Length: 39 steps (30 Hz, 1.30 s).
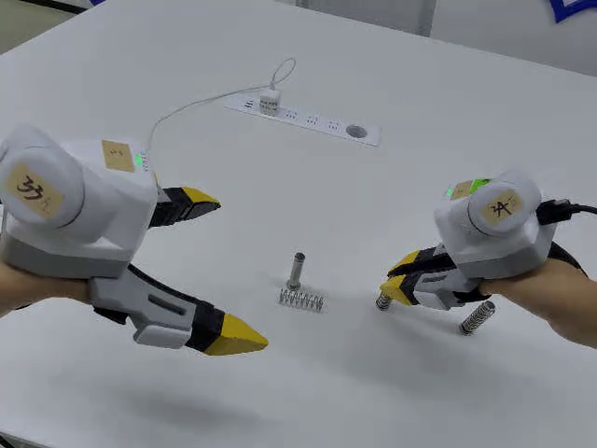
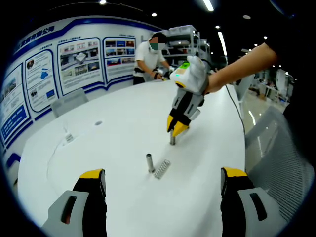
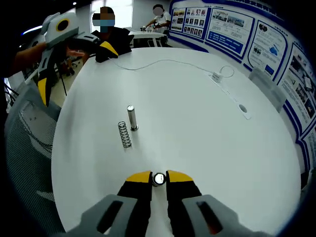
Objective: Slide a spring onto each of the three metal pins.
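Looking down in the head view, the left gripper point(image 1: 219, 268) hangs with its jaws spread wide and nothing between them. The right gripper point(image 1: 399, 278) pinches a held pin point(image 1: 383, 301) that seems already wrapped in coils. A bare pin point(image 1: 297, 271) stands upright on the table point(image 1: 308, 401), with the loose spring point(image 1: 301, 300) lying just beside its foot. A sprung pin point(image 1: 476, 317) leans near the right wrist. That makes three pins and three springs, two apparently fitted.

In the left gripper view, the wide jaws frame the bare pin point(image 2: 150, 163) and loose spring point(image 2: 162, 169).

In the right gripper view, the jaws are clamped on the held pin point(image 3: 158, 179).

Judging by this, the last spring is the step in hand. A gripper must pick it up, line it over the bare pin and slide it down.
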Available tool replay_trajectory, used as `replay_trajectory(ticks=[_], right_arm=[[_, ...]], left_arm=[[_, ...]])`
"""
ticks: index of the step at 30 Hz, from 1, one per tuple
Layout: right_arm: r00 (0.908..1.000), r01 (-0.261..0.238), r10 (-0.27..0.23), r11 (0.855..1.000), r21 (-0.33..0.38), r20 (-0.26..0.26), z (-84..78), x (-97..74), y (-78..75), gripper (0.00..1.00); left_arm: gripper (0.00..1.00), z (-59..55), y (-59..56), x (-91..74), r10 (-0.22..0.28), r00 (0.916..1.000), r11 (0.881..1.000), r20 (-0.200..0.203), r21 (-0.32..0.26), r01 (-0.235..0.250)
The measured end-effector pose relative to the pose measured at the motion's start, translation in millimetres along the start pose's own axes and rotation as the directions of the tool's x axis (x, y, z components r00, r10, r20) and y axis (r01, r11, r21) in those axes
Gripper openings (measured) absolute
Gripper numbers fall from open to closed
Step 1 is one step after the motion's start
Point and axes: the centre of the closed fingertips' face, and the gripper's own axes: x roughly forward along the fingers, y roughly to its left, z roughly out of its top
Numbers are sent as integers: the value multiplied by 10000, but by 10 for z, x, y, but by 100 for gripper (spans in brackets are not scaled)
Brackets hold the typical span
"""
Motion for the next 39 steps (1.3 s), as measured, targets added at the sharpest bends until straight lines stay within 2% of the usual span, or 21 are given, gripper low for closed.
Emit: replay_trajectory(ticks=[8, 9, 12, 18, 23, 28, 33, 39], right_arm=[[9988, 269, -272, 9996, 85, 401, 99, -65, -50, 15], [9970, 474, -463, 9988, -150, 625, 152, -96, -72, 15], [9935, 557, -539, 9983, -152, 1002, 255, -172, -74, 15], [9870, 723, -712, 9974, -25, 1440, 400, -297, -134, 15], [9865, 656, -566, 9964, -540, 1539, 509, -318, -7, 15], [9885, 190, -12, 9930, -1169, 1512, 585, -226, 198, 15], [9882, -164, 341, 9929, -1177, 1495, 607, -91, 338, 15], [9887, -659, 829, 9887, -1346, 1247, 596, 84, 525, 15]], left_arm=[[99, 10, 4, -22, 40, 10000, 10000, 47, -37, -40], [99, 3, 7, -25, 51, 10000, 10000, -4, -33, -51], [99, 26, 15, -25, 71, 9999, 9999, 83, -72, -70], [99, 59, 19, -11, 65, 9999, 10000, 152, -37, -65], [99, 67, 8, -14, 43, 9998, 10000, 183, -5, -43], [99, 71, 35, -21, 154, 9997, 9998, 204, -89, -152], [99, 69, 44, -40, 185, 9996, 9998, 206, -84, -183], [99, 22, 69, -69, 248, 9995, 9995, 181, -192, -244]])
